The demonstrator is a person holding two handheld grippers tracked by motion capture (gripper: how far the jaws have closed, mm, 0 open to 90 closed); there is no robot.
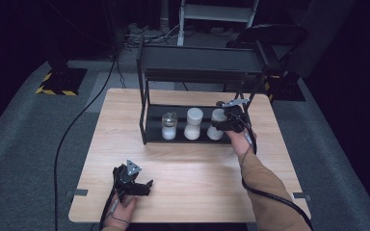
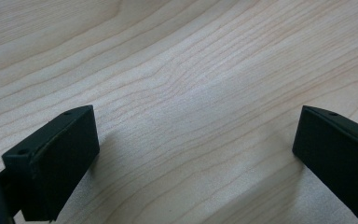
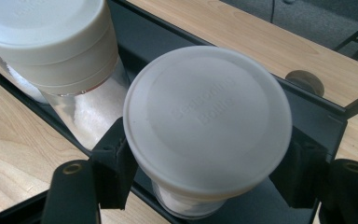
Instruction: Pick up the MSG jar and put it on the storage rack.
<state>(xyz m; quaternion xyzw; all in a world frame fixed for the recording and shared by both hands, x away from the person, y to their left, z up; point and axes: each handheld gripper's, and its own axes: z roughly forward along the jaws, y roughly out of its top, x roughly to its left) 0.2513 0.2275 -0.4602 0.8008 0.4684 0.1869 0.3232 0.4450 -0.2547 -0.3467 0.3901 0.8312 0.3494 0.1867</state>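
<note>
My right gripper (image 3: 205, 163) clamps a white-lidded seasoning bottle (image 3: 208, 116) on the rack's lower shelf.

The bottle stands upright at the right end of the black rack (image 1: 147, 118), jaws pressing its sides just under the lid (embossed "Seasoning Bottle"). A second white-lidded bottle (image 3: 51, 37) is just beside it; a clear-topped jar (image 1: 169, 126) is further left. My left gripper (image 2: 193, 154) rests on the wooden table (image 2: 182, 70), jaws wide apart, nothing between them.

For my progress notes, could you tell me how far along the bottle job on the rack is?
Done: two seasoning bottles stand on the rack's lower shelf. In hand: the right gripper clamps a third bottle on that shelf. Left: release or lifting; the left gripper rests open over the table.
</note>
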